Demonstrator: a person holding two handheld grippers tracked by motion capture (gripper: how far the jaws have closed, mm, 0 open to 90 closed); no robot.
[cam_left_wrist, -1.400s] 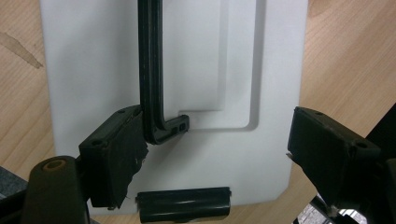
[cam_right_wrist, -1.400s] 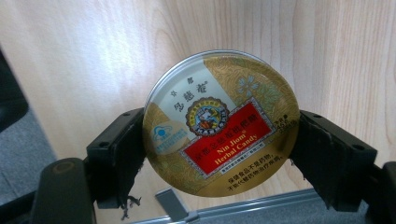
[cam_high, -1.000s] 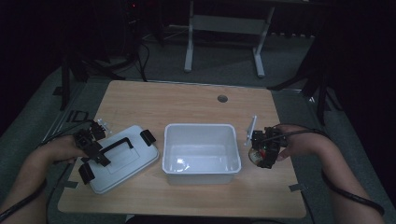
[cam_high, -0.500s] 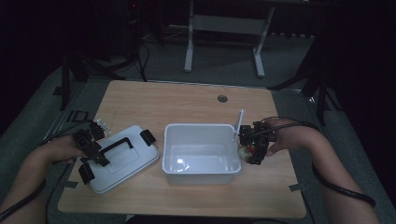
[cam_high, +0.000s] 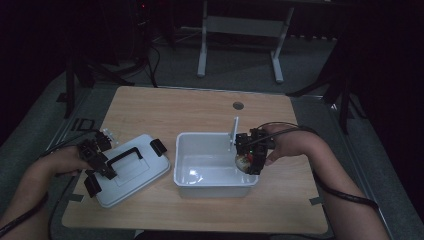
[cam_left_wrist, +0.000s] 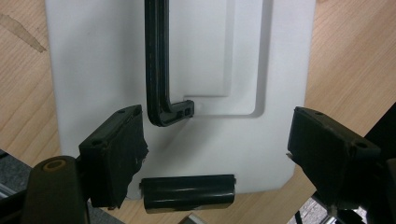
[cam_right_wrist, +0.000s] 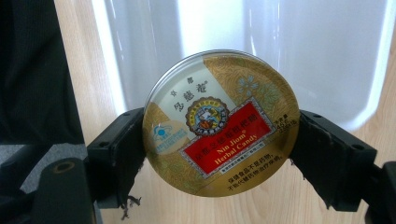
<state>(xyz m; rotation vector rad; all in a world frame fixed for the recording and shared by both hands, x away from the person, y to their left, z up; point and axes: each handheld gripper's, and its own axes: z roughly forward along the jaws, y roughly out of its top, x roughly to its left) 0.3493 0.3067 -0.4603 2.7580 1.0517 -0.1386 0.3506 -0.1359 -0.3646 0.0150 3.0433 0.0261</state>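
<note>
Right gripper (cam_high: 248, 161): we pinch a round gold candy tin (cam_right_wrist: 220, 122) between our two black jaws, one on each side of it.
Candy tin: it reads "Nin Jiom Herbal Candy". We hold it in the air at the right edge of the white tub (cam_high: 200, 177), partly over the tub and partly over the table.
White tub: it sits open in the middle of the wooden table (cam_high: 165, 107). We see nothing lying inside it.
Left gripper (cam_high: 95, 162): our jaws are spread wide over the near end of the lid, pinching nothing.
White lid (cam_left_wrist: 271, 56): it lies flat on the table, left of the tub, with its black handle (cam_left_wrist: 156, 60) up and a black clip (cam_left_wrist: 187, 192) at its end, between our jaws.
</note>
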